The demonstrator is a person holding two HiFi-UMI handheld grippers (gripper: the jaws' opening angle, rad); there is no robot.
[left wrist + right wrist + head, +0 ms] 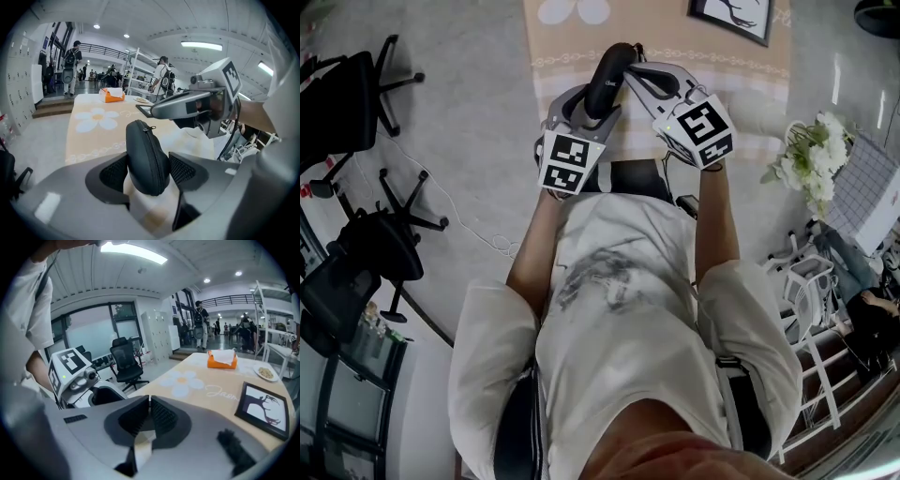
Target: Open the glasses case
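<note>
The black zip glasses case (145, 157) stands on end between the mesh pads (114, 172) of my left gripper (147, 171), which is shut on its lower half. Its zipper pull (151, 127) lies free near the top. From the head view the case (611, 70) hangs above the near edge of the table, gripped by the left gripper (598, 111). My right gripper (632, 67) reaches in from the right, its tip just past the case's top. In its own view the right gripper (149, 401) has its jaws shut with nothing visible between them.
The table (572, 47) has a peach flowered cloth. On it are a framed picture (262, 408), an orange tissue box (222, 359) and a plate (266, 373). Office chairs (356, 94) stand to the left, white flowers (811, 159) to the right. People walk in the background.
</note>
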